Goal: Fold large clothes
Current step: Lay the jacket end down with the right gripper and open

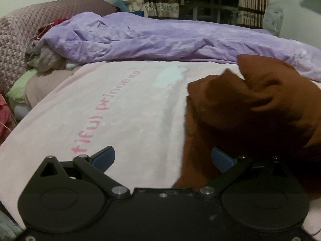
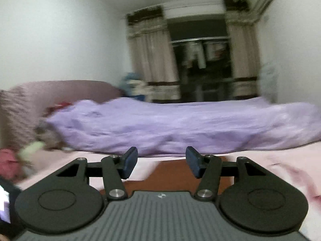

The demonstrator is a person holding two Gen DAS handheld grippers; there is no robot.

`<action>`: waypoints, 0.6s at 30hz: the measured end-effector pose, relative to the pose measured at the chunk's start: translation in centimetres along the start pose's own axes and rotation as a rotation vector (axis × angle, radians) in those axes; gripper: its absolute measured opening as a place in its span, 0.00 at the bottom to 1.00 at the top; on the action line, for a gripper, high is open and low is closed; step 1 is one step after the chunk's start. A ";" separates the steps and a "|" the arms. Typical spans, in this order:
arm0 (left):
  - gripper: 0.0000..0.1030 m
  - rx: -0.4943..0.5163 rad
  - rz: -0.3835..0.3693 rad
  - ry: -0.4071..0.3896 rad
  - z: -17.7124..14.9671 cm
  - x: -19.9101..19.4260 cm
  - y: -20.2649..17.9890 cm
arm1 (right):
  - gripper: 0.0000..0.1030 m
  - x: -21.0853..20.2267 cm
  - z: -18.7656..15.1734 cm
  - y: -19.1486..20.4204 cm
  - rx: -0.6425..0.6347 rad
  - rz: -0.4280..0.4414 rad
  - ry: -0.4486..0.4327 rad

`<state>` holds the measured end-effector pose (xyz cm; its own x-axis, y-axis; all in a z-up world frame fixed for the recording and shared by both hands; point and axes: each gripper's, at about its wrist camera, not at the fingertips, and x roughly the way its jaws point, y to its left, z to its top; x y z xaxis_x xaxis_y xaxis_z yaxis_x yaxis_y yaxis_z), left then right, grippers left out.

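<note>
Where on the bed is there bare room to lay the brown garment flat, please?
The pink sheet is free between the purple quilt and the brown garment. The clothes pile by the headboard is crowded.

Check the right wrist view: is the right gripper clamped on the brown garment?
No: the right gripper stands open with empty space between its blue pads, and the brown garment lies below on the pink sheet.

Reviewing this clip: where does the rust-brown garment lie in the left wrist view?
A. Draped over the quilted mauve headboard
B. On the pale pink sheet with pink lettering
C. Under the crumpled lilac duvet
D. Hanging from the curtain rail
B: the rust-brown garment sits bunched on the pale pink sheet, in front of the crumpled lilac duvet and clear of the quilted mauve headboard.
</note>
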<state>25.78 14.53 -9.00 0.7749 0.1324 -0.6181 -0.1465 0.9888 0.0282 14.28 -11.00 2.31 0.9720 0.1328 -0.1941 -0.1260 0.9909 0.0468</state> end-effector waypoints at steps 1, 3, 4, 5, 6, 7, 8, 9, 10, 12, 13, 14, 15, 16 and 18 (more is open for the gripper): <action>1.00 -0.002 -0.011 0.004 0.2 -0.1 -0.2 | 0.60 0.9 -0.5 -1.2 0.004 -0.077 0.049; 1.00 -0.016 -0.050 0.005 0.9 -0.9 -0.5 | 0.47 2.9 -2.0 -3.6 0.030 -0.155 0.145; 1.00 -0.029 -0.091 0.019 1.2 -1.4 -0.6 | 0.42 3.8 -3.0 -4.6 0.058 -0.137 0.182; 1.00 -0.049 -0.155 0.044 1.5 -1.9 -0.5 | 0.38 4.4 -3.8 -5.2 0.087 -0.106 0.212; 1.00 -0.068 -0.222 0.060 1.8 -2.5 -0.5 | 0.35 5.2 -4.7 -5.5 0.115 -0.063 0.253; 1.00 -0.080 -0.278 0.045 2.1 -3.2 -0.5 | 0.26 6.1 -5.9 -5.3 0.145 -0.011 0.310; 1.00 -0.077 -0.308 0.021 2.3 -3.9 -0.8 | 0.22 6.6 -6.9 -5.1 0.159 0.012 0.328; 1.00 -0.051 -0.313 -0.003 2.5 -4.4 -1.3 | 0.22 6.9 -7.6 -4.3 0.151 -0.004 0.316; 1.00 -0.010 -0.295 -0.027 2.9 -4.6 -2.0 | 0.22 6.8 -8.2 -3.5 0.125 -0.032 0.294; 1.00 0.036 -0.230 -0.037 3.6 -3.8 -3.1 | 0.21 6.5 -8.4 -2.0 0.065 -0.075 0.261; 1.00 0.037 -0.218 -0.026 4.0 -3.1 -3.3 | 0.16 6.4 -8.4 -1.4 0.043 -0.085 0.257; 1.00 0.028 -0.225 -0.004 4.4 -1.9 -3.4 | 0.11 6.2 -8.5 -1.1 0.028 -0.086 0.260; 1.00 0.011 -0.249 0.026 4.8 -0.6 -3.6 | 0.11 6.1 -8.5 -1.0 0.020 -0.093 0.263; 1.00 -0.009 -0.276 0.043 5.1 0.6 -3.7 | 0.11 5.9 -8.2 -1.2 0.020 -0.096 0.266; 0.62 -0.004 -0.289 0.043 5.2 2.2 -4.5 | 0.11 5.8 -7.9 -1.6 0.033 -0.096 0.268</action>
<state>31.38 10.74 -6.40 0.7584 -0.1575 -0.6325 0.0736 0.9848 -0.1570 18.52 -11.64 -6.65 0.8912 0.0437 -0.4514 -0.0251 0.9986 0.0471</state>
